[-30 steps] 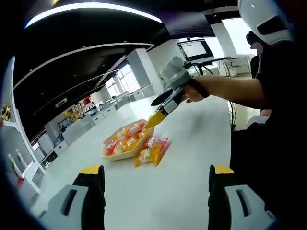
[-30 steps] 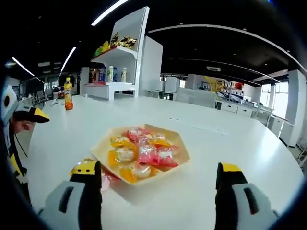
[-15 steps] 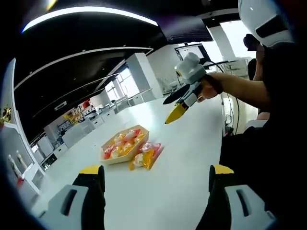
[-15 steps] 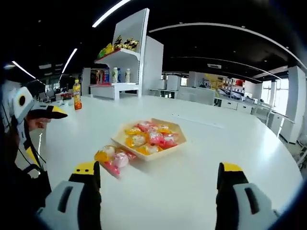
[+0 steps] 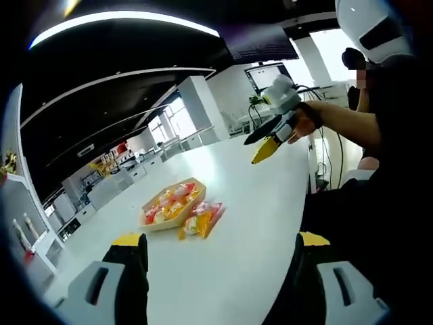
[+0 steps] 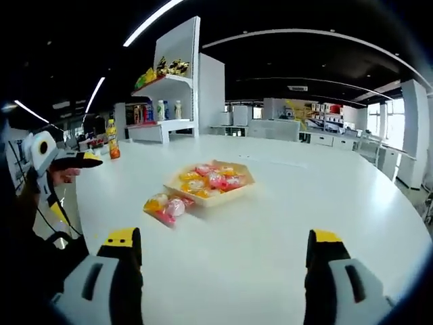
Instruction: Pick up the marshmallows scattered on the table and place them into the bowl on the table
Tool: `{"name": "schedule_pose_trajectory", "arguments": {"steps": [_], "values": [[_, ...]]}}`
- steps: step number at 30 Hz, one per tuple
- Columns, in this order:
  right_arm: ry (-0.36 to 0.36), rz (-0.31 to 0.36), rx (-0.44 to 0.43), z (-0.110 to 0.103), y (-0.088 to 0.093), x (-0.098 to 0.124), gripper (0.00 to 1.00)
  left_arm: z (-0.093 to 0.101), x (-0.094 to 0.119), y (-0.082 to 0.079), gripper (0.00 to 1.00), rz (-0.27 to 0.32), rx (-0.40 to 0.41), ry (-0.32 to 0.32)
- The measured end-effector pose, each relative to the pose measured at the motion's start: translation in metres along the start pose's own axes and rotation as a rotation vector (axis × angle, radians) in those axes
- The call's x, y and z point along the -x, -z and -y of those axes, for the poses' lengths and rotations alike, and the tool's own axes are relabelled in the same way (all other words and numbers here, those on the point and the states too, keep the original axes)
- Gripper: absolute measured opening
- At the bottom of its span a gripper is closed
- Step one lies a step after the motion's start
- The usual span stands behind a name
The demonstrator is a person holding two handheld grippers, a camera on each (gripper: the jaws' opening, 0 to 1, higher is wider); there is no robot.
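Yellow-tipped jaws of the left gripper (image 5: 215, 252) and right gripper (image 6: 223, 248) stand wide apart, holding nothing, above the white table (image 6: 284, 203); well ahead sits the bowl (image 6: 210, 181) full of wrapped marshmallows, with a few marshmallows (image 6: 167, 206) just beside it

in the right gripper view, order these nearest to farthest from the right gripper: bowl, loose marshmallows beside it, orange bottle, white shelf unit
1. Loose marshmallows, on the table just left of the bowl.
2. Bowl, centre of the table, directly behind them.
3. Orange bottle, far left table edge.
4. White shelf unit, beyond the table.
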State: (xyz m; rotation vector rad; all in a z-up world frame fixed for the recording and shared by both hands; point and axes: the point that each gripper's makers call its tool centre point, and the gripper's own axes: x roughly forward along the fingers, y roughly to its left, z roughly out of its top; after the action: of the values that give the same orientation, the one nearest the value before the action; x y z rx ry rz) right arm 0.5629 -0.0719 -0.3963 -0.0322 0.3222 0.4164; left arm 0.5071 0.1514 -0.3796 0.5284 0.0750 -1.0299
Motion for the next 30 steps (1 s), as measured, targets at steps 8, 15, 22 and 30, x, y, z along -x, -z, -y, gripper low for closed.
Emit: {"name": "schedule_pose_trajectory", "arguments": {"steps": [8,15,22,30], "values": [[-0.149,0.072,-0.078,-0.026,-0.017,0.009,0.97,0.004,-0.008,-0.007,0.89,0.026,0.021,0.036],[-0.125,0.02,-0.001,-0.027,-0.007,0.005,0.97,-0.006,-0.018,-0.004,0.87,0.031,0.019,0.041],[-0.161,0.033,-0.04,-0.034,-0.008,0.005,0.97,-0.014,-0.037,-0.012,0.87,0.094,0.132,0.12],[-0.14,0.031,-0.036,-0.029,-0.008,0.01,0.97,-0.025,-0.063,0.005,0.87,0.066,0.147,0.121]]}}
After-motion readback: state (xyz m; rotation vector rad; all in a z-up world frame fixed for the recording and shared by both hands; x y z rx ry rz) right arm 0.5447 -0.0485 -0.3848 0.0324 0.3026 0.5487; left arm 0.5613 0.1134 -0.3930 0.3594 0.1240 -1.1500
